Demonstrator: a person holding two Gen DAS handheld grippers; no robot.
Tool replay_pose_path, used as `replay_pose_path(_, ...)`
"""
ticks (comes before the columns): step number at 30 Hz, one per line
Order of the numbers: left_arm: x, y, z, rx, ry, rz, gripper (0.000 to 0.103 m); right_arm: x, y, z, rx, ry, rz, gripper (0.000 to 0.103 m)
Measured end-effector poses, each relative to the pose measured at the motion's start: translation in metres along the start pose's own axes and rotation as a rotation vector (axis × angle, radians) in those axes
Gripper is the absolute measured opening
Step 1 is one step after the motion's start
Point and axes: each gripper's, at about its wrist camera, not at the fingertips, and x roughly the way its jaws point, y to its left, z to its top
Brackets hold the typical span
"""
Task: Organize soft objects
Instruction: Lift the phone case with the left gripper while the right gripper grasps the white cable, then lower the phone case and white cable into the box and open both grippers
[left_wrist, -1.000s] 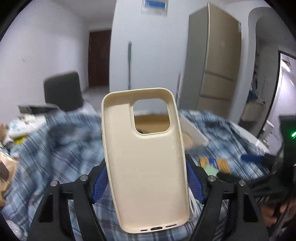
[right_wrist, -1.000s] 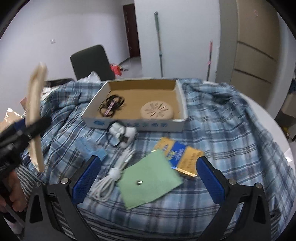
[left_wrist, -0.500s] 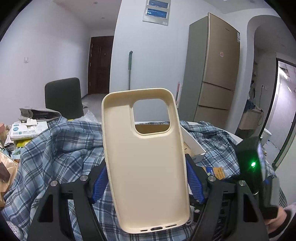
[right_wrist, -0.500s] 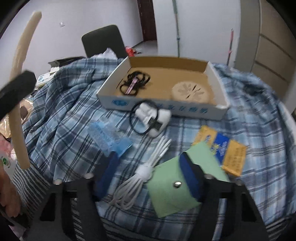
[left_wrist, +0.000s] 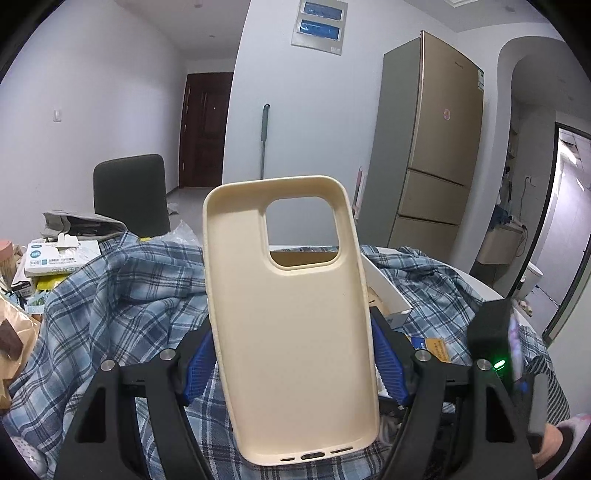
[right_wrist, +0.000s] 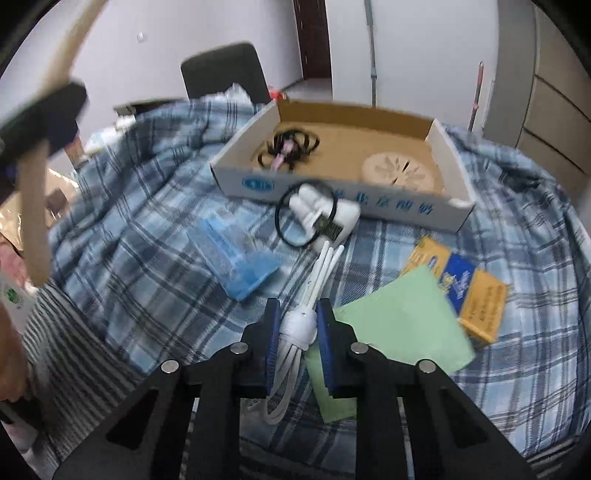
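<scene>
— Where the right gripper (right_wrist: 297, 328) meets the plaid cloth (right_wrist: 147, 236), what is it clamping?
— A coiled white cable (right_wrist: 295, 325), smooth and rubbery, pinched between blue ribbed pads; a second ago those jaws stood wide.
— And the left gripper (left_wrist: 295, 362)?
— It grips a cream phone case (left_wrist: 291, 332), upright, matte, probably silicone, unchanged.

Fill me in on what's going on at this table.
A person is sorting soft items on a plaid cloth with two handheld grippers. The left gripper holds a cream phone case upright. The right gripper has closed on a bundled white cable lying on the cloth. Behind it, a cardboard box already holds black hair ties and a round beige pad.
</scene>
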Motion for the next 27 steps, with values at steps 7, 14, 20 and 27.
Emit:
replay_pose_path(7,-0.024,-0.006,0.013,0.003,0.015,-0.013,0.076,-0.053,-0.003,0.003,-0.003,-0.110,0.001,0.019)
replay_pose_path(14,-0.046,-0.022,0.044,0.035,-0.033,-0.012,0.076,-0.110,-0.003,0.033,-0.037,-0.254,-0.046,0.019)
replay_pose_path(20,-0.044,-0.037,0.098,0.064,-0.109,0.041,0.076,-0.134,-0.018,0.094,0.001,-0.370,-0.093,0.019)
replay_pose_path(27,0.017,-0.048,0.145,0.046,-0.021,0.067,0.077,-0.117,-0.034,0.153,0.027,-0.356,-0.089,0.019)
